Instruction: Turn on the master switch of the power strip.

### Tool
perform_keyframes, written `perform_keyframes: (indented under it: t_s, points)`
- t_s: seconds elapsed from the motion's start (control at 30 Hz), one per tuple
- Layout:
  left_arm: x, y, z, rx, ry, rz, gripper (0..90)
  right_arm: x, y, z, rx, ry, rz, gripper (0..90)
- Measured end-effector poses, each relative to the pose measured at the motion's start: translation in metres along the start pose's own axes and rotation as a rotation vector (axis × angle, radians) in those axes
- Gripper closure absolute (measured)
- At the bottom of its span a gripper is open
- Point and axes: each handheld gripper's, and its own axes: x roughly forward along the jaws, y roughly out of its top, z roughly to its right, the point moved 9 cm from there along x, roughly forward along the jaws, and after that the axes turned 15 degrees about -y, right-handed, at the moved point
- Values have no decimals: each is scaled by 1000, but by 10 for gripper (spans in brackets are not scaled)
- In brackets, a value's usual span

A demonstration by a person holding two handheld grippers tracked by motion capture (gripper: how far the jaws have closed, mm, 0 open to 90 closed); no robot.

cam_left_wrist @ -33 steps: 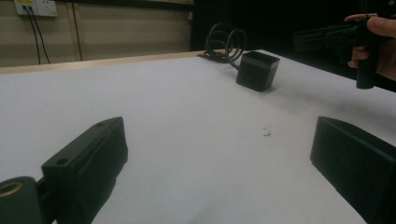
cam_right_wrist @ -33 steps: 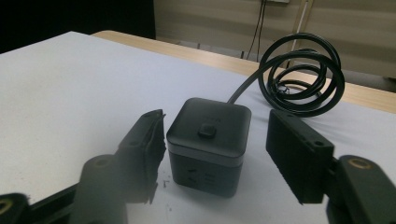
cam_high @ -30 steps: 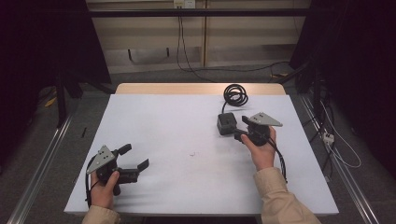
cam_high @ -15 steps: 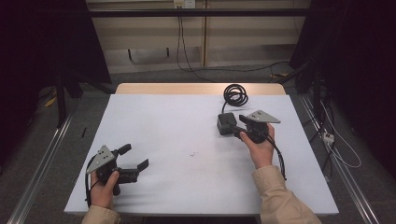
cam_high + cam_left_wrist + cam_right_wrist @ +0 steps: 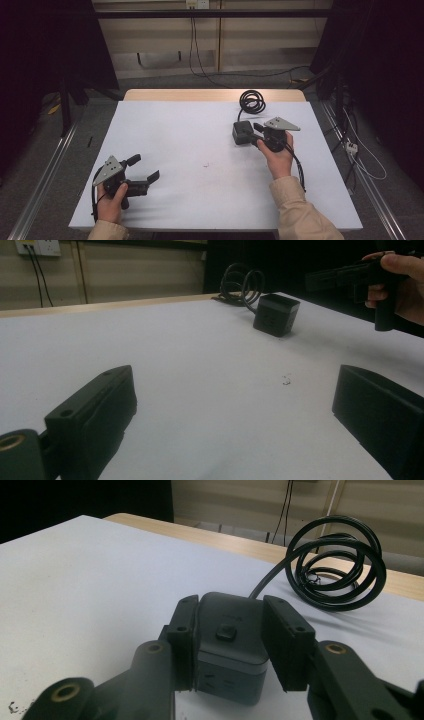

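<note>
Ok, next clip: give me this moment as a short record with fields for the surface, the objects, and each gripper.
surface: white table
object: dark grey cube power adapter, standing on the table
cable: black coil behind the adapter
right gripper: jaws on both sides of the adapter, closed on it
left gripper: open, holding nothing, near the table's front left

So the tabletop [image 5: 190, 135] is white, with a strip of bare wood along the far edge. On it, right of centre in the high view, sits a dark grey cube [image 5: 242, 133], its black cable [image 5: 251, 101] coiled behind. A tiny dark speck [image 5: 206, 165] lies mid-frame.
</note>
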Motion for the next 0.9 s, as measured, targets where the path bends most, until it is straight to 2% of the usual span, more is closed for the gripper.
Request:
perform_keyframes:
  t_s: [0.5, 0.67, 0.9]
  points:
    - [0, 0, -1, 2, -1, 0, 36, 7, 5, -2, -15, 14, -11, 704]
    - [-1, 0, -1, 3, -2, -1, 36, 10, 6, -1, -9, 15, -19, 758]
    - [0, 0, 0, -1, -5, 2, 36, 13, 5, -1, 2, 19, -31, 782]
